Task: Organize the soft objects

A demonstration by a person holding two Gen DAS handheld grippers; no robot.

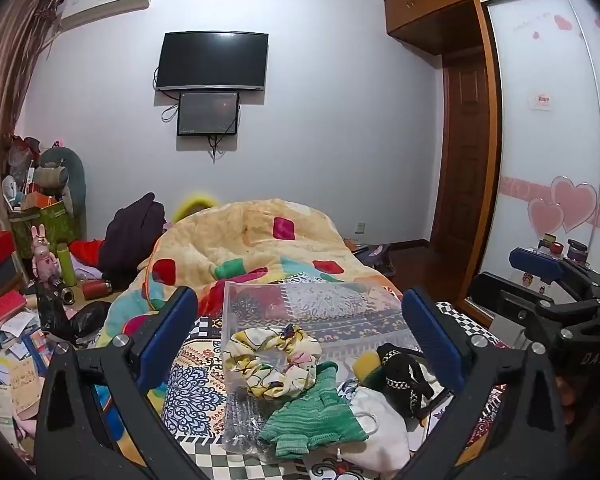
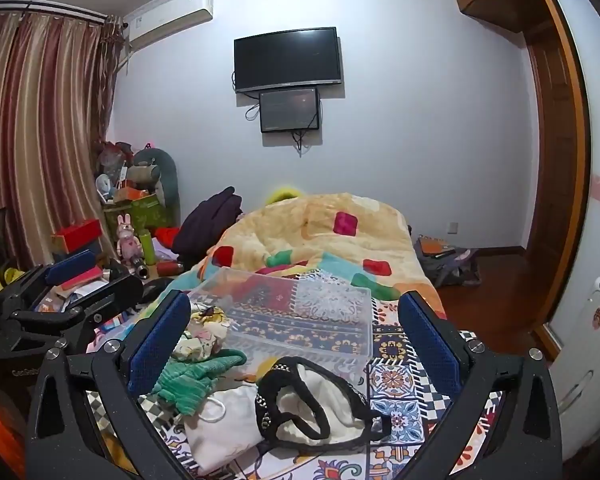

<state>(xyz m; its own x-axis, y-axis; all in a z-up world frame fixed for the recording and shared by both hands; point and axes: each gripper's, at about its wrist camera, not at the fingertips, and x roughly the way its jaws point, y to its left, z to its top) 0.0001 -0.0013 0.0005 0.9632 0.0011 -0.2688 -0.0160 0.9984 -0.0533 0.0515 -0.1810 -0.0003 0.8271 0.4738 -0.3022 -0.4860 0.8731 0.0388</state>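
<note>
A pile of soft items lies on the patterned bedspread in front of a clear plastic box (image 1: 312,312) (image 2: 296,312). In it are a yellow floral scrunchie (image 1: 270,360) (image 2: 200,334), a green knitted piece (image 1: 316,416) (image 2: 192,378), a white cloth pouch (image 1: 380,428) (image 2: 224,420) and a black-trimmed item (image 1: 404,376) (image 2: 316,404). My left gripper (image 1: 300,344) is open and empty, its blue pads on either side of the pile. My right gripper (image 2: 296,344) is open and empty just above the black-trimmed item. Each gripper also shows at the edge of the other's view.
A bunched yellow quilt (image 1: 260,240) (image 2: 320,232) lies behind the box. Clutter of boxes, bottles and a pink rabbit toy (image 1: 44,256) (image 2: 126,236) crowds the left side. A wardrobe (image 1: 548,140) stands on the right. Bags (image 2: 444,256) lie on the wood floor.
</note>
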